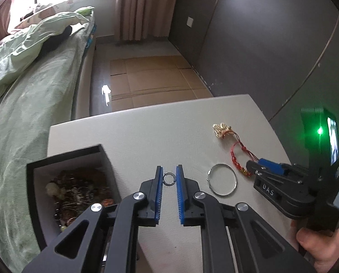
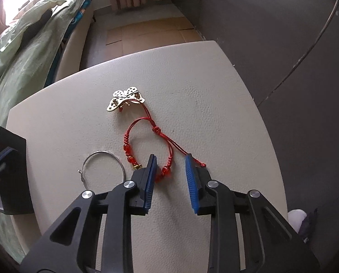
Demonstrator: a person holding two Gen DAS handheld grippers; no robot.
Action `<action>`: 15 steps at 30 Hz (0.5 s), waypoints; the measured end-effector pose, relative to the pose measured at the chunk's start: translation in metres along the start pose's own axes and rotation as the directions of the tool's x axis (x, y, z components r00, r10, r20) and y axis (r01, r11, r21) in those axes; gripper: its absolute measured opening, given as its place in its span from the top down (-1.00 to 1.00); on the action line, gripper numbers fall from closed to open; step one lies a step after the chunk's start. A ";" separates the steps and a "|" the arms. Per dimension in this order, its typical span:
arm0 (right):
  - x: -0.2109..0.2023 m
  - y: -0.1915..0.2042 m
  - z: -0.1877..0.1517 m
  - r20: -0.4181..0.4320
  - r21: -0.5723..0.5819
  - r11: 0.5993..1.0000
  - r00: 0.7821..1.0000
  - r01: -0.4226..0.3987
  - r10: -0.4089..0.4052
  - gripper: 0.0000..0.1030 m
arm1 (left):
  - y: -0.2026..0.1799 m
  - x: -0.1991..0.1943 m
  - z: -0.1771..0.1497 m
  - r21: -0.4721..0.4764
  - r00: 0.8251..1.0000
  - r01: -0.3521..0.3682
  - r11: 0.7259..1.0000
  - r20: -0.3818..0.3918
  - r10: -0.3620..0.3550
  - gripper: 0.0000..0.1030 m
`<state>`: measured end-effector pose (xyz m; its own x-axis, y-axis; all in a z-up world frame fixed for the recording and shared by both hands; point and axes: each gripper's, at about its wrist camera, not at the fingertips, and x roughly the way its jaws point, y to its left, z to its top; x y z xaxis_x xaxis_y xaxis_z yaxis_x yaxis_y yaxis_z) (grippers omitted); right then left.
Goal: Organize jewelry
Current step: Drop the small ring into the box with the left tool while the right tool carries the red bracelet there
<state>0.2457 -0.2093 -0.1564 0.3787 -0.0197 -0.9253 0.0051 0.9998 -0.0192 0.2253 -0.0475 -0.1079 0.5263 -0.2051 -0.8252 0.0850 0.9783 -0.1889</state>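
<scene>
My left gripper [image 1: 169,170] is shut on a small silver ring [image 1: 169,178], pinched between its blue pads just right of the open black jewelry box [image 1: 67,157]. The box holds a heap of beads and chains. On the white table [image 2: 215,104] lie a red cord bracelet [image 2: 157,130], a thin silver hoop [image 2: 101,152] and a gold butterfly clip [image 2: 125,99]. My right gripper [image 2: 170,157] points down over the bracelet's beaded end. Its pads straddle the red beads without both pressing on them. In the left wrist view, the right gripper [image 1: 252,170] has its tips at the bracelet [image 1: 234,158].
A bed with a green cover [image 1: 33,91] runs along the left, close to the table's left edge. A dark wall [image 1: 260,45] stands behind and to the right. Cardboard sheets [image 1: 151,79] cover the floor beyond the table. A hand [image 1: 317,243] holds the right gripper's handle.
</scene>
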 end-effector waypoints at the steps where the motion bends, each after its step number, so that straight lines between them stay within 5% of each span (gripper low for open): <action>1: 0.000 0.000 0.000 -0.001 -0.002 1.000 1.000 -0.007 0.007 0.83 | 0.003 -0.003 0.000 -0.009 1.000 0.001 1.000 0.007 -0.001 0.82; 9: -0.022 0.000 0.002 0.050 0.034 0.995 0.994 -0.098 0.096 0.84 | 0.021 -0.032 -0.003 -0.061 0.998 -0.007 0.998 0.065 0.011 0.82; 15: -0.060 0.002 0.006 0.152 0.051 0.975 0.966 -0.218 0.208 0.84 | 0.027 -0.053 -0.007 -0.082 0.994 -0.012 0.997 0.104 0.021 0.82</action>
<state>0.2287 -0.2064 -0.0982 0.5073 0.1891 -0.8408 -0.0306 0.9790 0.2017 0.1940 -0.0100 -0.0731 0.6133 -0.1805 -0.7690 0.0091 0.9751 -0.2216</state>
